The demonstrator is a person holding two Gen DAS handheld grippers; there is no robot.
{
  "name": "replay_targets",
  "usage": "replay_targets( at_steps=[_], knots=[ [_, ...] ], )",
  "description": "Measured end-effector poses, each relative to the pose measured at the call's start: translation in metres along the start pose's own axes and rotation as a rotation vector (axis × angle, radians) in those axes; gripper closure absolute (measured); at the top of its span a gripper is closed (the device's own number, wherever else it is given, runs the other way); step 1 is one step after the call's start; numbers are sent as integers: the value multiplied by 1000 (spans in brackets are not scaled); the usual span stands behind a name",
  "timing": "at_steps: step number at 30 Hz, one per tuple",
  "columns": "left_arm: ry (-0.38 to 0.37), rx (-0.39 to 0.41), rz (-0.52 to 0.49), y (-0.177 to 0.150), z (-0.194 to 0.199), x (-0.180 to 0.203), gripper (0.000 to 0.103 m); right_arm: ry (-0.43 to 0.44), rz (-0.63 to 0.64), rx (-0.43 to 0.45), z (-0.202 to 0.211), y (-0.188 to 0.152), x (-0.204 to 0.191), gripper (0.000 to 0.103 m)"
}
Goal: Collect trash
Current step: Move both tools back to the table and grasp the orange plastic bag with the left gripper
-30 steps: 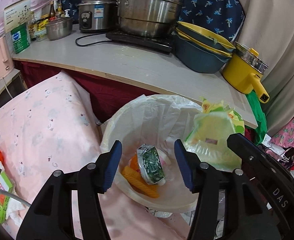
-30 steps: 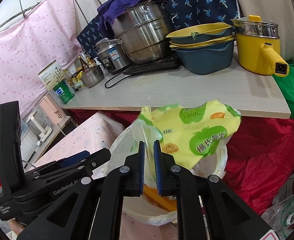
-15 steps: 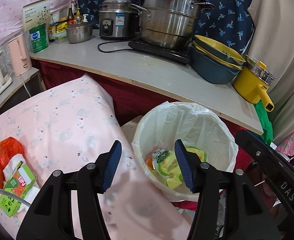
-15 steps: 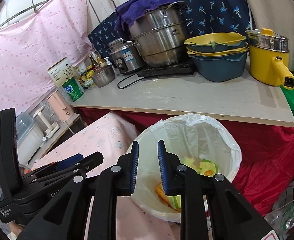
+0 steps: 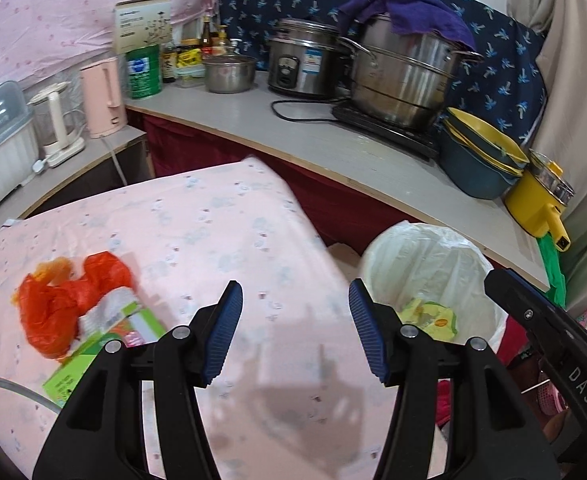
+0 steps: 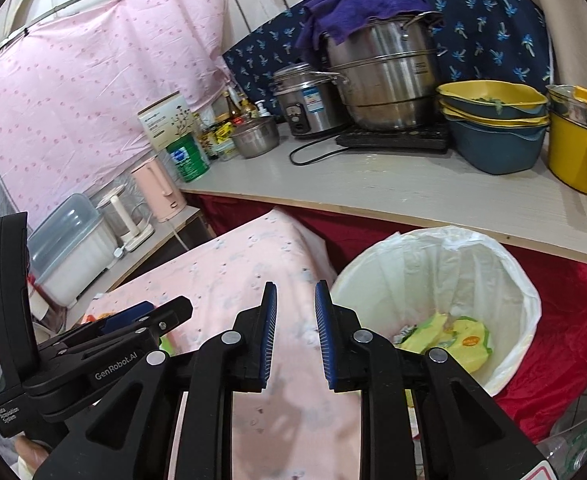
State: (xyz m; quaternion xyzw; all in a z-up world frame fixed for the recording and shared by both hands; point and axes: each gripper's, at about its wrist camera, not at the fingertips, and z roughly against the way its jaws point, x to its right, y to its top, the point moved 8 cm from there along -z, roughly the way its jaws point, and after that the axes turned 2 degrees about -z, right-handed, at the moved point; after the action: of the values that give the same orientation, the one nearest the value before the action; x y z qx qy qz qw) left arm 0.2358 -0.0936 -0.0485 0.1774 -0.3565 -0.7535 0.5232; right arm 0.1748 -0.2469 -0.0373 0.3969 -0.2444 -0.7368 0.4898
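Both wrist views look obliquely down from close by, sharing the pink-clothed table (image 5: 221, 232), lined bin (image 6: 433, 280) and counter (image 6: 413, 184).

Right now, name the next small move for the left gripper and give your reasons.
Probably swing the left gripper left and down toward the orange plastic bag and green carton lying on the pink tablecloth. Its jaws stand open with nothing between them, the yellow-green wrapper already lies in the lined bin, and that pile is the only trash seen on the cloth.
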Motion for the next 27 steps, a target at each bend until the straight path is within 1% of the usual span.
replay_targets(
  at_steps=[12,20,25,27],
  knots=[
    [118,14,85,-19,31,-86,50,83,87,-48,-8,-23,-76,83],
    [172,23,134,-29,48,-129,50,120,138,-74,-11,-38,-118,83],
    [198,20,160,-39,55,-151,50,136,163,-91,-13,-48,-138,83],
    [211,18,167,-43,57,-160,46,142,172,-97,-14,-52,-145,81]
  ],
)
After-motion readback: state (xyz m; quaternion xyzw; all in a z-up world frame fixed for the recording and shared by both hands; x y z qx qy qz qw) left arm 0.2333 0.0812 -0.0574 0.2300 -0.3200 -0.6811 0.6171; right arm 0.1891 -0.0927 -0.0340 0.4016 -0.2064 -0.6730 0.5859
